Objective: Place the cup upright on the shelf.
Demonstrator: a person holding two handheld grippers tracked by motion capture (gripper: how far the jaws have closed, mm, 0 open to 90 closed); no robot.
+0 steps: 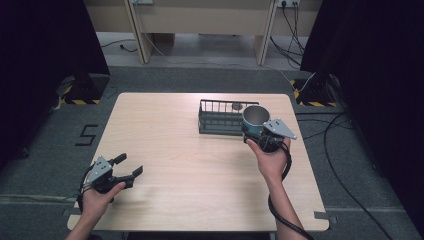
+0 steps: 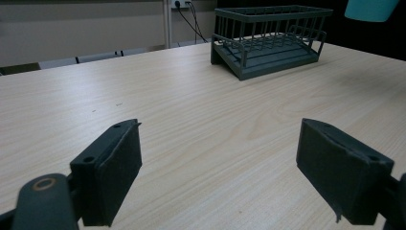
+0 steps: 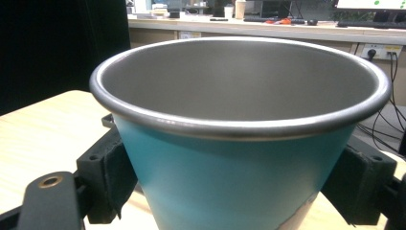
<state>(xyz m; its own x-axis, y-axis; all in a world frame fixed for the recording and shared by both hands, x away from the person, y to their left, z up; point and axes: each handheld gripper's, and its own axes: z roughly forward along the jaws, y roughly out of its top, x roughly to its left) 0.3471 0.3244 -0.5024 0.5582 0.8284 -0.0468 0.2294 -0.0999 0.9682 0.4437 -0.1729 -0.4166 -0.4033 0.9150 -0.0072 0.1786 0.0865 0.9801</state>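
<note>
Your right gripper [image 1: 261, 131] clamps a tapered teal cup [image 3: 239, 143] w/ smooth steel lining, lifted beside the dark wire rack [image 1: 220, 117]. Your left gripper [image 1: 131, 166] hangs spread, empty, over the pale woodgrain table [image 1: 165, 150].

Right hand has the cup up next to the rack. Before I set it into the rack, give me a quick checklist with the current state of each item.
1. Grip on the cup: right gripper has its fingers against both sides of the teal wall. Ok.
2. Cup upright, mouth up: ok.
3. Cup empty: the part of the inside in view is bare steel; bottom hidden. Cannot tell.
4. Rack free to receive it: one small dark round thing at its far rim; floor seems clear in the left gripper view. Ok, hedged.
5. Left gripper out of the way: open, over the near left of the table, far from the rack. Ok.
6. Cup clear of the rack: overlap in the high view. Cannot tell.
</note>
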